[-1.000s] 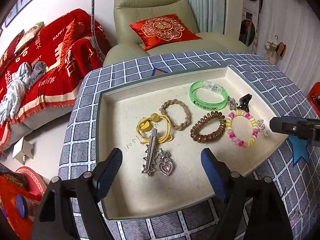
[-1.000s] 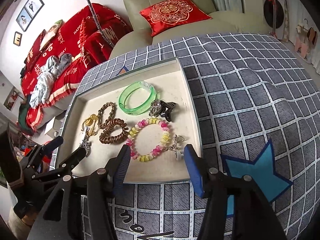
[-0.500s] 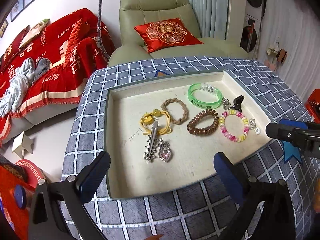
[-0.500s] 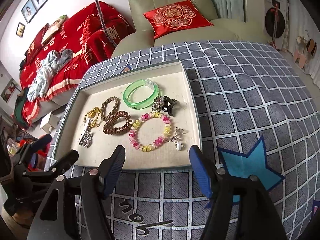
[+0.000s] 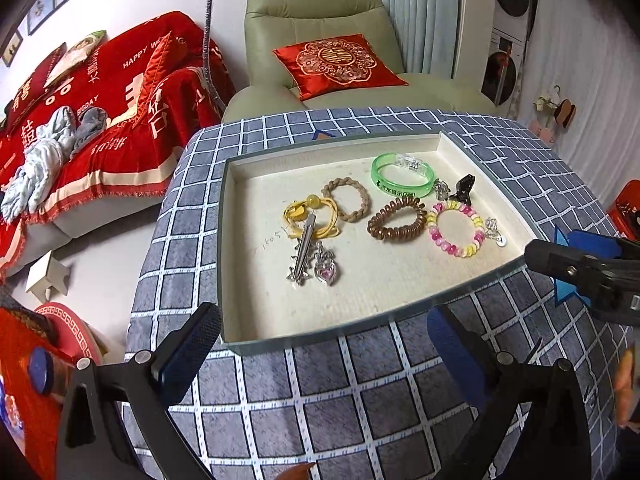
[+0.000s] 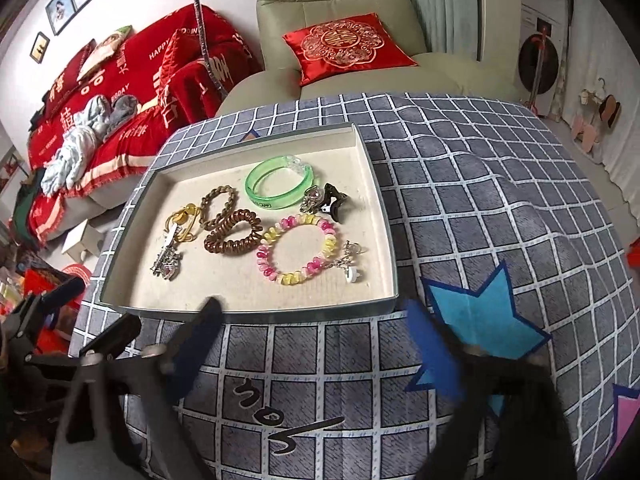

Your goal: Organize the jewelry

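Judging by the layout, close to done: all jewelry visible lies inside the tray (image 5: 228, 240), none on the cloth (image 5: 320, 392). Laid apart in rough rows: green bangle (image 5: 402, 176), braided tie (image 5: 347, 199), brown coil (image 5: 397, 219), bead bracelet (image 5: 455, 229). Less tidy at two spots: silver clip (image 5: 305, 246) lying across the yellow tie (image 5: 310, 220) with the heart charm (image 5: 327, 271) touching it, and black clip (image 5: 464, 189) just beside a silver charm (image 5: 441, 189). Left gripper (image 5: 326, 354) spread wide, empty, short of the near rim. Right gripper (image 6: 316, 354) likewise spread and empty, over cloth. Possibly left: separating those two clusters.
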The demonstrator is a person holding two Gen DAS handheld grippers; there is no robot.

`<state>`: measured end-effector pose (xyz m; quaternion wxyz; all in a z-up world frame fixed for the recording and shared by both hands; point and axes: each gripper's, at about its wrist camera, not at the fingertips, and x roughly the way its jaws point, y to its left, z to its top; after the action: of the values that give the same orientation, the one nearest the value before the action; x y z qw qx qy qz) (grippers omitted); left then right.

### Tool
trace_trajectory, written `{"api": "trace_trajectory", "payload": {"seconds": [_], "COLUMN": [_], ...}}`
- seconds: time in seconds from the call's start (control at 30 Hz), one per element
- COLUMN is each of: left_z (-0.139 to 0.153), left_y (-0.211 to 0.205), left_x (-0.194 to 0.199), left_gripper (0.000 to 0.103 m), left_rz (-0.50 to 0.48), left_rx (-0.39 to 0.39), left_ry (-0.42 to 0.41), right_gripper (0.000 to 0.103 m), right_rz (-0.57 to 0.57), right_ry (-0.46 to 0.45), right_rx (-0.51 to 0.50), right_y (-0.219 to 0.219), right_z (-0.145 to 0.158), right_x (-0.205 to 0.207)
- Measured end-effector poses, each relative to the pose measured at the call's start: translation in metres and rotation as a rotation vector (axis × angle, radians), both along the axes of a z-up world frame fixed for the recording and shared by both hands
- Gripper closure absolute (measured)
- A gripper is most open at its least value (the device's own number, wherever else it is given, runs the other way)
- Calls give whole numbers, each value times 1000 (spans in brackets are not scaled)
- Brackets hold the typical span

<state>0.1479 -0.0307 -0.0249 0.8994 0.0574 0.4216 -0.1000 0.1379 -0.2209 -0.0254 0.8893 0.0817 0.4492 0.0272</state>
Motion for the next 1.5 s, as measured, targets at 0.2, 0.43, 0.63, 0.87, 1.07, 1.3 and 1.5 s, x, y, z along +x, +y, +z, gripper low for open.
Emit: {"api": "trace_trajectory", "payload": {"seconds": [0.2, 0.43, 0.63, 0.87, 1.07, 1.3, 1.5], "left_z": [-2, -1, -4, -4, 4, 15, 19], "left_y": [4, 11, 17, 17, 23, 36, 40], "left_x": [-8, -25, -45, -72, -94, -112, -121], "left_gripper": [0, 0, 0, 0, 0, 0, 0], "left_rz": [24, 81, 126, 140, 154, 191, 207], "left_rx": [2, 20, 4, 1, -5, -12, -26], "left_ry": [4, -27, -43, -63, -98, -137, -138], "right_gripper": [0, 0, 0, 0, 0, 0, 0], "right_rz": [10, 12, 4, 4, -8, -12, -30], "right_ry": [-11, -35, -69, -103, -140, -182, -199], "right_rx": [-65, -100, -122, -165, -179, -218, -219], "right_y": [9, 16, 19, 25, 32, 43, 48], "right_z": [-6, -5, 2, 7, 16, 26, 30], "right_x": [-8, -21, -37, -64, -88, -108, -120]}}
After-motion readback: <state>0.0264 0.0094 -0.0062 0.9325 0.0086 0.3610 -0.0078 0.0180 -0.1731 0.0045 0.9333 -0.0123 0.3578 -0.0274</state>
